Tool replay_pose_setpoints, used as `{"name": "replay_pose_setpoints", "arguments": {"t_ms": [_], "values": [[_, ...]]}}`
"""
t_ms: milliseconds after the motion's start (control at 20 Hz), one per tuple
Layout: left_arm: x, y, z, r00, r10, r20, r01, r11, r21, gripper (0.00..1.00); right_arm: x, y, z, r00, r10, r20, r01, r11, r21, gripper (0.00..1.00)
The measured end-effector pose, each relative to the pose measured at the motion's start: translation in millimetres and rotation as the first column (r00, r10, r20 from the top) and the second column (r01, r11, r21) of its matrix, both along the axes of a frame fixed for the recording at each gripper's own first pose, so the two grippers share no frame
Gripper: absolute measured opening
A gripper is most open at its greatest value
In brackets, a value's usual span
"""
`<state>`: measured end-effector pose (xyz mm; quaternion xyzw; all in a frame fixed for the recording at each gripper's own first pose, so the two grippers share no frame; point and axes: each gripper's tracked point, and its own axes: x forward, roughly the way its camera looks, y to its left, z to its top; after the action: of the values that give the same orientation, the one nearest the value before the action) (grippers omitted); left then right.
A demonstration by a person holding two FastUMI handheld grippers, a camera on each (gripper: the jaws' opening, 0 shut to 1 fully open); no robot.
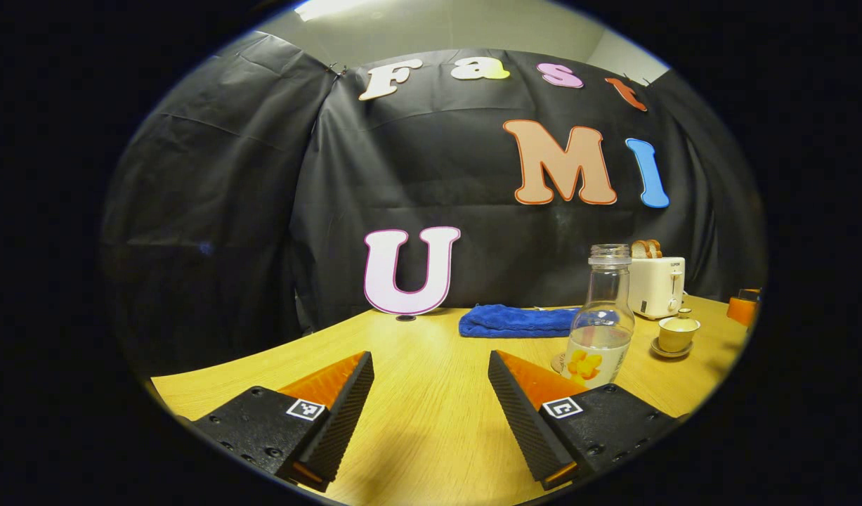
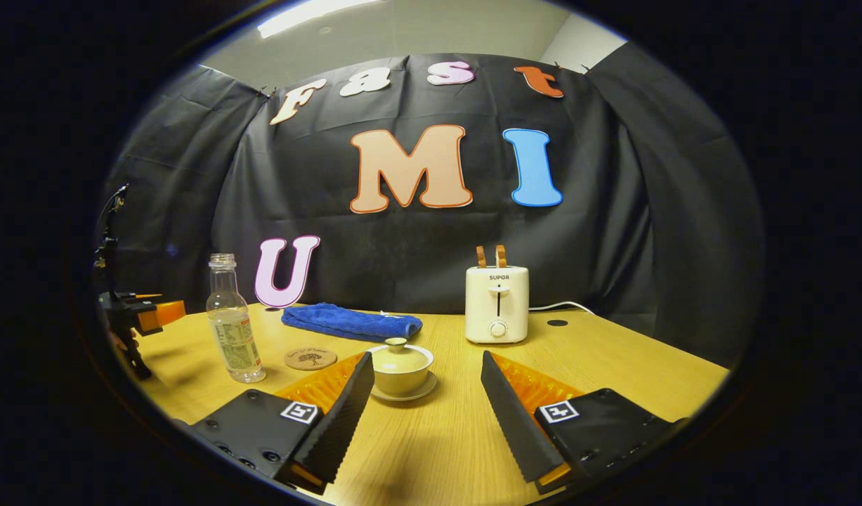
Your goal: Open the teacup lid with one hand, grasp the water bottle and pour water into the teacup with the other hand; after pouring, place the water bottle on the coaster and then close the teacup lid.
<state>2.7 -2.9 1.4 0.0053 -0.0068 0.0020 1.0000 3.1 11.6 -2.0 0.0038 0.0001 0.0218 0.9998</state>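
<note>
Upright, the water bottle point(image 1: 601, 316) points its open mouth upward; both claws, left point(image 1: 431, 393) and right point(image 2: 423, 393), gape released.

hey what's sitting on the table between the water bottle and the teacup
A round coaster lies between the bottle and the teacup, apart from both, in the right gripper view. It is bare.

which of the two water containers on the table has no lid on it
The water bottle: its neck is open, with no cap. The teacup beside it is covered by its knobbed lid.
</note>
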Motion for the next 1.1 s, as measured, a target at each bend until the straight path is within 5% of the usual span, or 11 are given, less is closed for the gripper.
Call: {"name": "replay_pose_setpoints", "arguments": {"t_ms": [1100], "values": [[0,1,0,1.000,-0.001,0.001,0.001,1.000,0.001,0.96,102,50,-20,0.988,0.106,-0.109,-0.107,0.994,0.000,0.99]]}}
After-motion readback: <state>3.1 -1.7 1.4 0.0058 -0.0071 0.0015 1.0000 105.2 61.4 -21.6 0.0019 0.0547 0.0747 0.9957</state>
